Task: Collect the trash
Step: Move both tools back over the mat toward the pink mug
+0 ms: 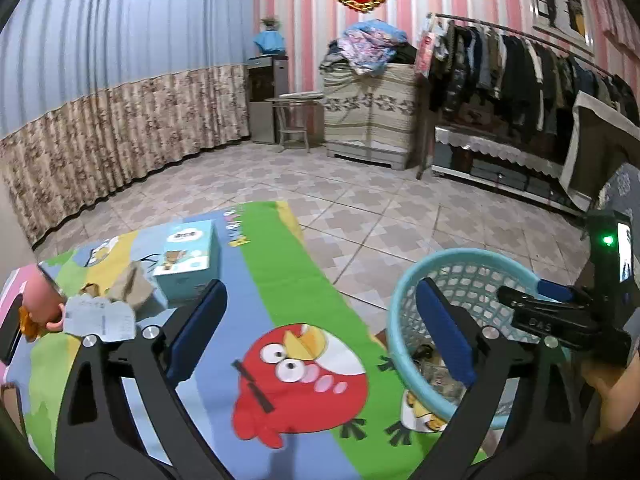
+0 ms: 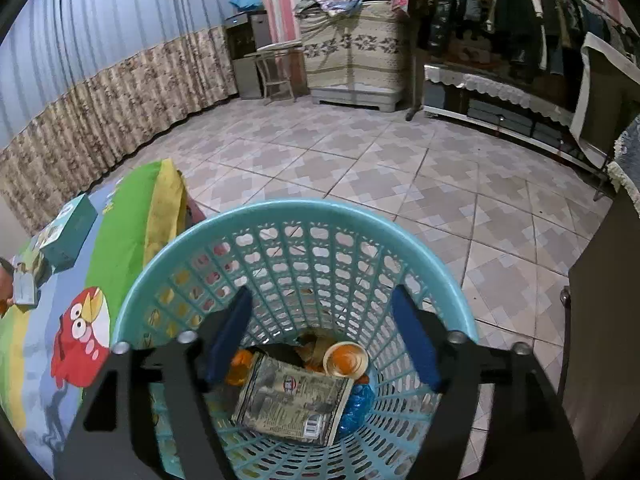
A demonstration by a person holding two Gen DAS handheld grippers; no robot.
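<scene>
Jaws: left gripper [image 1: 320, 328] spread wide, nothing between, over cartoon-bird mat [image 1: 280, 280]. Right gripper [image 2: 320, 336] jaws apart above teal basket [image 2: 296, 210], nothing gripped. Basket: round, lattice wall, sits off mat's right edge on tiled floor [image 2: 400, 168]. Trash inside at bottom: flattened printed wrapper [image 2: 292, 400] with barcode, round orange-centred lid [image 2: 346, 360], blue crinkled scrap [image 2: 358, 404], orange bits. Mat's far-left part: teal tissue box [image 1: 188, 260], crumpled brown paper [image 1: 132, 288], white printed slip [image 1: 100, 318] just beside it.
</scene>
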